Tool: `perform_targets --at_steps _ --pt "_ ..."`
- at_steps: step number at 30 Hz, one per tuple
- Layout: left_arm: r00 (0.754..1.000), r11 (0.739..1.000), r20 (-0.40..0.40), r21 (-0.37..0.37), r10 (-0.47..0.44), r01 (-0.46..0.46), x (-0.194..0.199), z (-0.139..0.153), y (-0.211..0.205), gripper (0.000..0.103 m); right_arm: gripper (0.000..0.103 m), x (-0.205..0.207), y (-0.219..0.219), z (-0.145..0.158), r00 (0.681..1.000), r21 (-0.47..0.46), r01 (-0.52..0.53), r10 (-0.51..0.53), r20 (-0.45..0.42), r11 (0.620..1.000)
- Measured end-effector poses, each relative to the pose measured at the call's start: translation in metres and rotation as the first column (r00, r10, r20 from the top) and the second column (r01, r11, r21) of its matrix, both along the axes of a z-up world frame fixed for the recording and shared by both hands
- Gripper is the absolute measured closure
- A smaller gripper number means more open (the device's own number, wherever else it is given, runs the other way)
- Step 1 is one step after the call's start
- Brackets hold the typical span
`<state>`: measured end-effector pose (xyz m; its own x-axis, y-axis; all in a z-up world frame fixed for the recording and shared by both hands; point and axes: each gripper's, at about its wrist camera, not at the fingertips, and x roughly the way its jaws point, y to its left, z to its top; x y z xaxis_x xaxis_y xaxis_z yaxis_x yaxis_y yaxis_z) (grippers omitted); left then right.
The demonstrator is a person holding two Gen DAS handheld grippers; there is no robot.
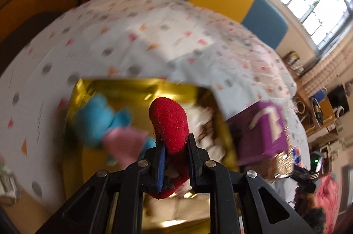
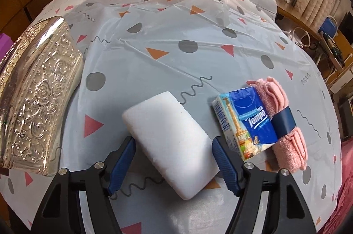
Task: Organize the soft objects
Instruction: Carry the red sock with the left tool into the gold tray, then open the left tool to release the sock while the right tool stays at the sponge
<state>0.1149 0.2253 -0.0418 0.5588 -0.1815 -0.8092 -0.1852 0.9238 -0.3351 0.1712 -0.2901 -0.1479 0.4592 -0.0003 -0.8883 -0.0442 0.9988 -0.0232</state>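
Left tool (image 1: 174, 147) was clamped hard on the red plush piece (image 1: 168, 121), pads pinching its lower part so the rounded end stuck up clear of the jaws. I judged that grip low on purpose: it left the bulk free to drop without snagging. It hung over the open gold box (image 1: 136, 88), which already held a blue plush toy (image 1: 99, 121) and a pink cloth (image 1: 125, 143), plus something pale I couldn't make out through the blur. So the box read as the collection bin, and red was next in.

Right tool (image 2: 174, 159) was apart, jaws straddling the white sponge block (image 2: 169, 137) on the desk (image 2: 176, 35). Pads weren't pressing on it; small gaps showed on both sides. The block lay skewed to the jaws, so I'd expect it to twist as they close.

Just right of it, the Tempo tissue pack (image 2: 247, 123) sat touching the banded pink towel roll (image 2: 284, 121). Both lay near the sponge, lined up as the remaining soft items. The embossed silver lid (image 2: 37, 93) lay well left on the desk, probably parked there to keep the box mouth open. A purple box (image 1: 262, 128) sat beside the gold box; its purpose wasn't clear to me.

Judged about halfway: several items in, three still out.
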Motion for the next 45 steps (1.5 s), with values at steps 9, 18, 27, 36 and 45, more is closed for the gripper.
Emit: perform_targets --at_steps 9,18,27,36,45 --pt "0.998 0.997 -0.04 0.051 0.052 -0.05 -0.046 -0.043 0.011 0.044 0.026 0.0 -0.008 0.007 1.0 0.138 -0.008 0.008 0.001 0.99" --pt "0.992 0.991 0.054 0.065 0.117 -0.12 -0.07 -0.029 0.004 0.038 0.026 -0.001 -0.037 0.025 0.994 0.36 0.074 -0.097 0.044 0.93" --pt "0.995 0.995 0.093 0.085 0.038 -0.046 -0.07 -0.011 -0.023 0.036 0.026 0.011 0.014 0.009 0.992 0.018 -0.122 0.123 -0.006 0.992" --pt "0.995 0.99 0.096 0.141 -0.041 0.027 -0.071 -0.01 -0.057 0.033 0.026 0.015 0.005 0.009 0.996 0.095 -0.091 0.093 -0.015 0.991" --pt "0.992 0.986 0.086 0.144 -0.094 0.081 -0.073 -0.009 -0.078 0.032 0.026 0.005 0.005 0.027 0.991 0.215 -0.132 0.13 0.026 0.968"
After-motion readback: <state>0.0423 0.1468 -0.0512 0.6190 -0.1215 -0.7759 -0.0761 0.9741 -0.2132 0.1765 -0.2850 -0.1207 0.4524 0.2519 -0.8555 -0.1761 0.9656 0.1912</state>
